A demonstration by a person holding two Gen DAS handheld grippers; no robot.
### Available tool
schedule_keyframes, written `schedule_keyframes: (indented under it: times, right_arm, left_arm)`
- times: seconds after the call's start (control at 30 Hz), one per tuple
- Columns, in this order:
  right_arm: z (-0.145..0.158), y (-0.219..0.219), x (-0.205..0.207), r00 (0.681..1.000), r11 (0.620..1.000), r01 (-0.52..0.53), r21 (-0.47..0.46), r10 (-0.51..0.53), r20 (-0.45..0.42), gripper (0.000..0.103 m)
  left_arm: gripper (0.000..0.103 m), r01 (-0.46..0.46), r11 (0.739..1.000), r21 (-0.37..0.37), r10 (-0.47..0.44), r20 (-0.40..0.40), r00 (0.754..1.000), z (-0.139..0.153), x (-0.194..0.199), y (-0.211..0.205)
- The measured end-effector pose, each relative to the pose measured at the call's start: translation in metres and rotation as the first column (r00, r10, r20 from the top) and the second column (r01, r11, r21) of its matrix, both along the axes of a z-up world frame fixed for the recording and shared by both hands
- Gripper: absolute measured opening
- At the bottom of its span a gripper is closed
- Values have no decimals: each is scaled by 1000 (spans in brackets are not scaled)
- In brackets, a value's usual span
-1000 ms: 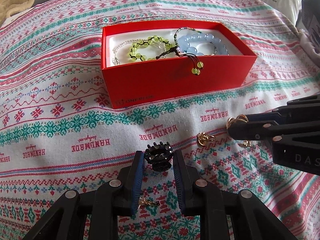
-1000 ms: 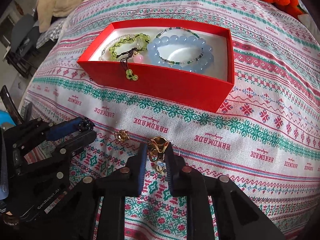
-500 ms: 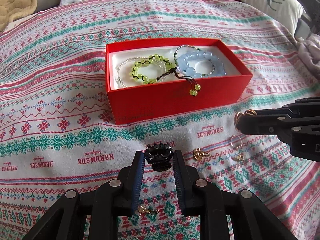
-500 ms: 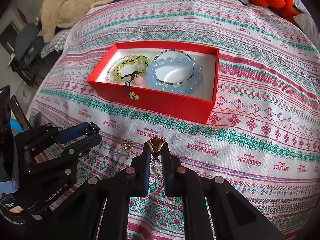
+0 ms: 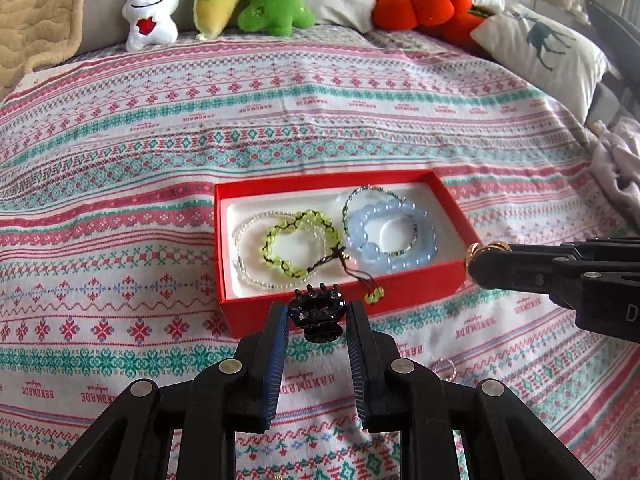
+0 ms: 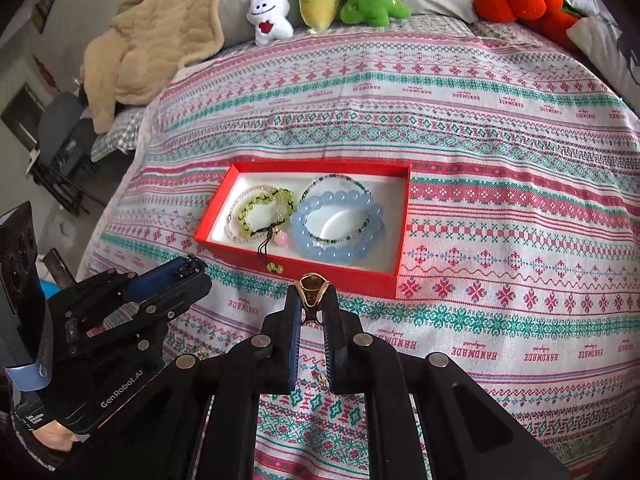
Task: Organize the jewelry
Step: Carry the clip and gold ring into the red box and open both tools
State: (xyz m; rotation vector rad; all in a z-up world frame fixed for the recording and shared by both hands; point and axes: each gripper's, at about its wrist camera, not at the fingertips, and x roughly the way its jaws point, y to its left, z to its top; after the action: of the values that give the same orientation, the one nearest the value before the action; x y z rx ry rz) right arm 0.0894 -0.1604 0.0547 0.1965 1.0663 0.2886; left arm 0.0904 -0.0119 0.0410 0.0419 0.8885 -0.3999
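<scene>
Upright, hair claw (image 5: 318, 314) teeth face box (image 5: 404, 297).

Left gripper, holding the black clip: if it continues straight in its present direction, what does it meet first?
Probably the near wall of the red box: the left gripper points at it with the black hair clip leading. Height is unclear, so it might pass over the rim.

Left claw (image 5: 318, 316) and right claw (image 6: 311, 300) both clamped, apparently raised.
</scene>
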Motion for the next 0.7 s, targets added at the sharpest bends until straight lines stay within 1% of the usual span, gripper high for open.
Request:
schedule_keyframes:
  times: [0.23, 0.4, 0.53, 0.7]
  right_arm:
    - [-2, -8, 16, 998, 998, 58, 25, -58, -3, 11]
    - [-10, -7, 28, 997, 997, 70, 35, -70, -11, 11]
    - [-18, -6, 35, 998, 998, 65, 26, -64, -20, 11]
    - [-25, -4, 41, 998, 998, 58, 15, -58, -31, 11]
  left_arm:
    - [24, -17, 1000, 0, 17, -5, 1000, -8, 28, -13]
    - [24, -50, 999, 8, 50, -39, 998, -21, 49, -17]
    - [24, -71, 997, 16, 71, -59, 996, -31, 58, -16]
    - [25, -71, 997, 11, 72, -60, 996, -31, 59, -14]
